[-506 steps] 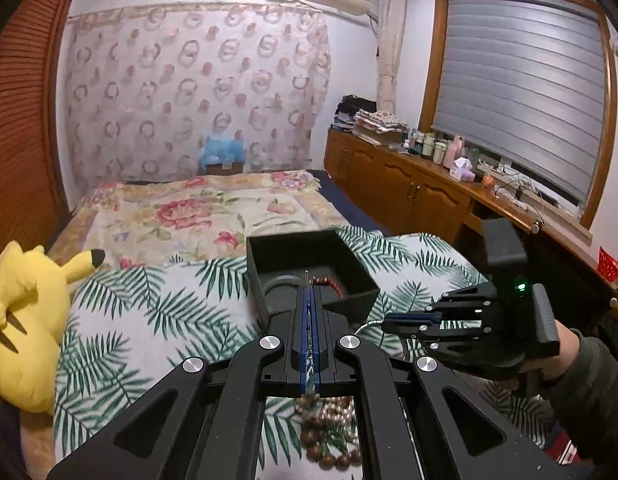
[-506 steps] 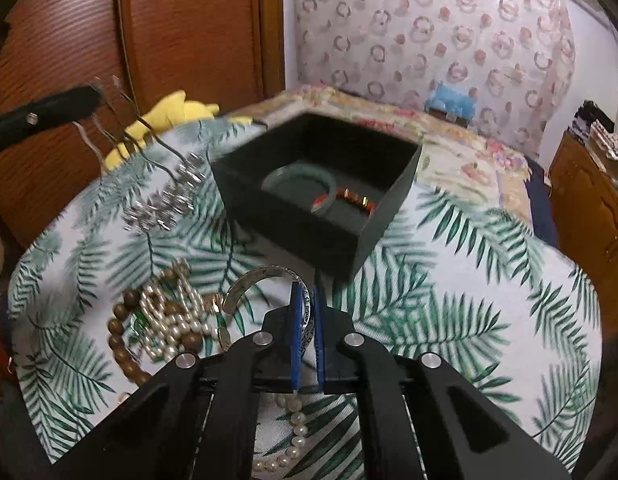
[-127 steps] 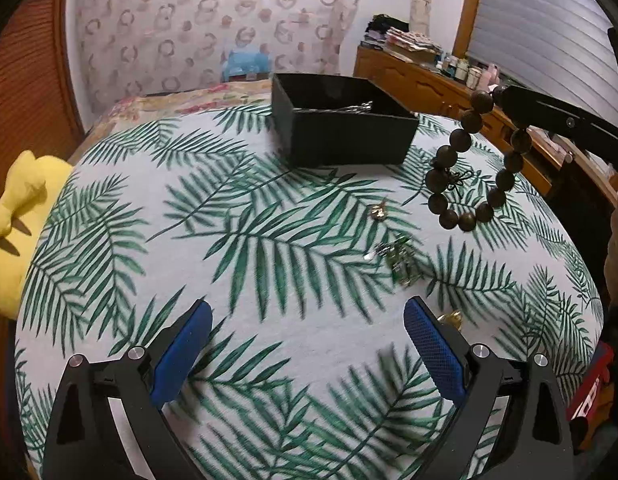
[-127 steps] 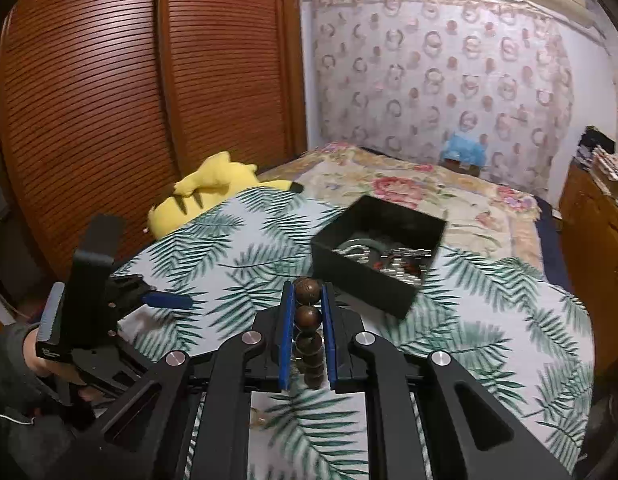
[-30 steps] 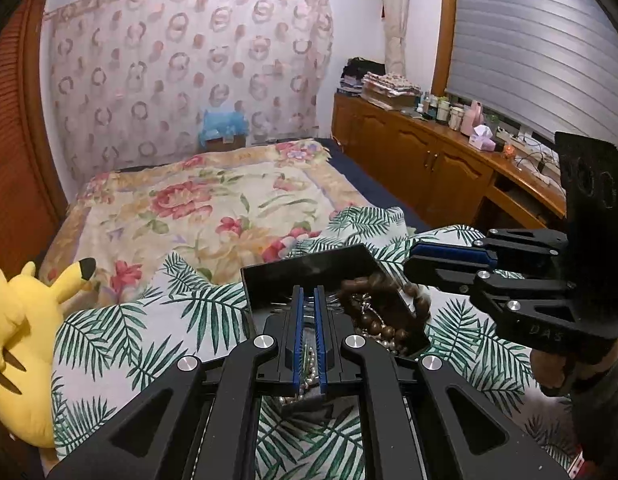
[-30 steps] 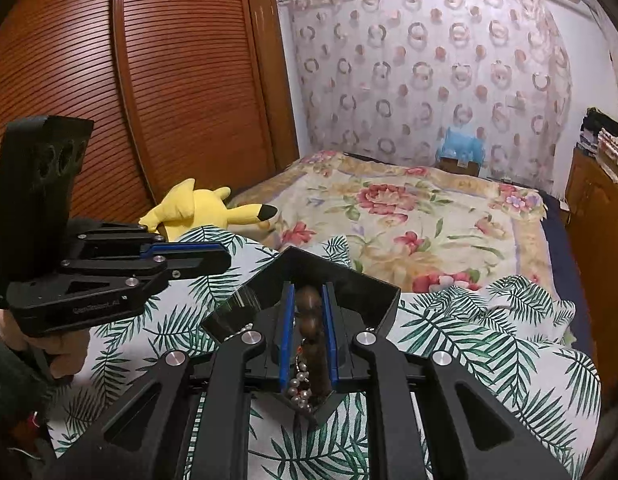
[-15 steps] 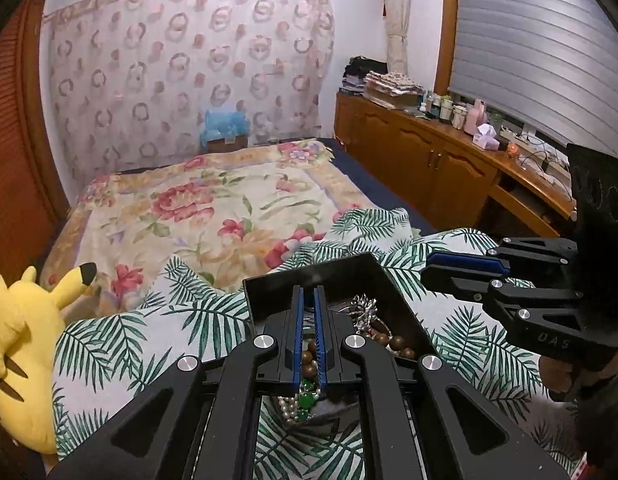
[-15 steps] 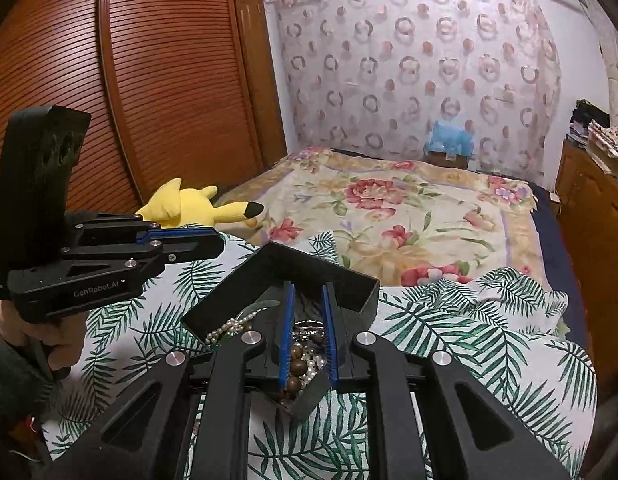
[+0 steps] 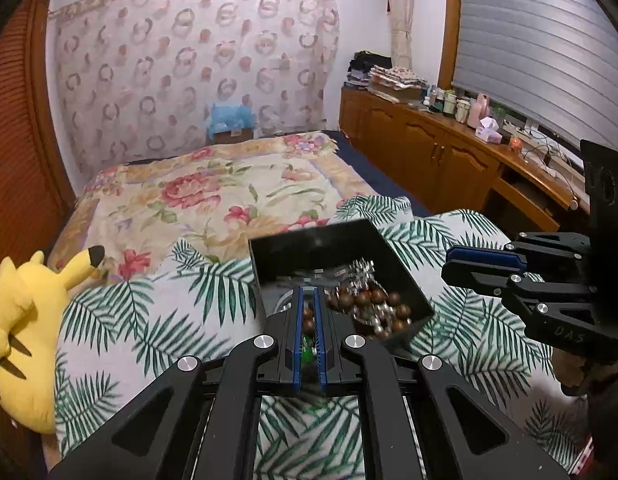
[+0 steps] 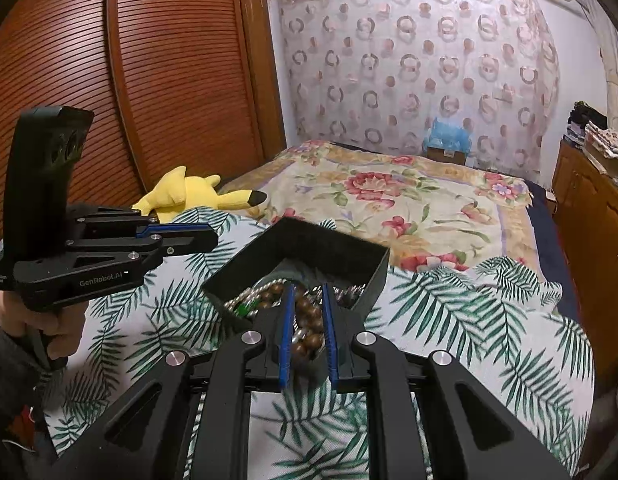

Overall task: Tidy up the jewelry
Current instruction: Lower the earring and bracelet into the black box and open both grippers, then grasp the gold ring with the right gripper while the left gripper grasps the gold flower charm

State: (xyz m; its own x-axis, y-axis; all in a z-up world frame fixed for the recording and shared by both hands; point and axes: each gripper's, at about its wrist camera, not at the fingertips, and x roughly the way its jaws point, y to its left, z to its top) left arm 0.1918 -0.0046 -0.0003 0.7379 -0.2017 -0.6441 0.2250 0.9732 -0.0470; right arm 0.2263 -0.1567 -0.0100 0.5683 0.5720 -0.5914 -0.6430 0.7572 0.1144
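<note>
A black open box (image 9: 333, 240) sits on the palm-leaf cloth and holds mixed jewelry: brown wooden beads (image 9: 363, 300), a silver chain and pearls. It also shows in the right wrist view (image 10: 341, 254), with the wooden bead bracelet (image 10: 309, 320) lying inside. My left gripper (image 9: 307, 300) hovers over the box's near edge, its jaws nearly together with nothing between them. My right gripper (image 10: 307, 296) is over the box with its jaws slightly apart, the beads lying below the gap. From the left view the right gripper (image 9: 469, 266) sits just right of the box.
A yellow plush toy (image 9: 25, 320) lies at the left edge of the cloth. A floral bedspread (image 9: 213, 196) stretches behind the box. A wooden cabinet (image 9: 441, 156) with bottles runs along the right wall. A slatted wooden wardrobe (image 10: 169, 80) stands at the left.
My right gripper has opened slightly and the wooden bead bracelet now lies in the box. Both grippers have drawn back a little from the box.
</note>
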